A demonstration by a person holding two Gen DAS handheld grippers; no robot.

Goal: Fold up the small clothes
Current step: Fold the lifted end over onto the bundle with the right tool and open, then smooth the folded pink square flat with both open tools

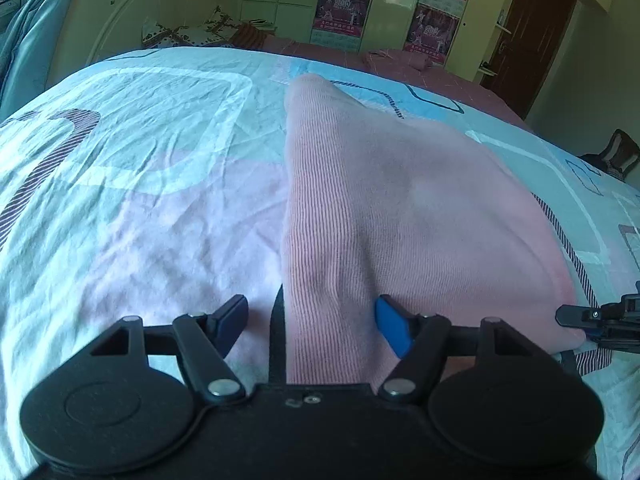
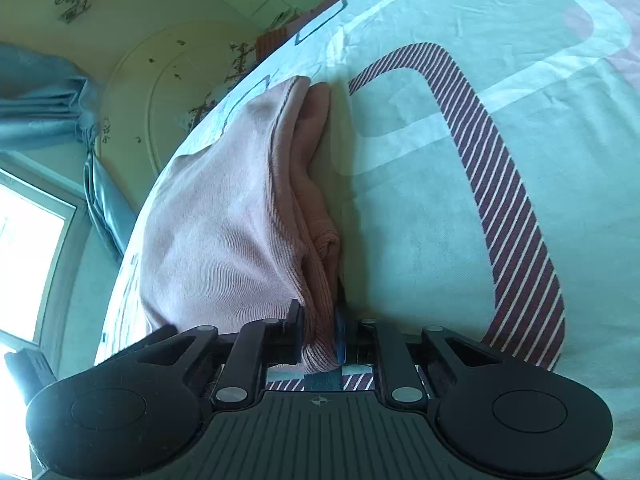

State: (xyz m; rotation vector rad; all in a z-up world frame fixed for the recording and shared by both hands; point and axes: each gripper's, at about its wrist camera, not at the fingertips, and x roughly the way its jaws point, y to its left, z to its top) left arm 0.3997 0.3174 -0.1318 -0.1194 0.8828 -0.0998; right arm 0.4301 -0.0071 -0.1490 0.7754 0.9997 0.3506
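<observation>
Left wrist view: we find the pink ribbed garment (image 1: 392,216) folded on the patterned bed sheet (image 1: 132,168), away from its edges. Left gripper (image 1: 312,320) stands with jaws apart, straddling the near hem without pressing. Right gripper (image 2: 318,336) is clamped on stacked layers, which we judge keeps the fold aligned

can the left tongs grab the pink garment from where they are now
Probably yes: the left tongs stand open with the pink garment's near edge already between them, nothing blocking.
</observation>
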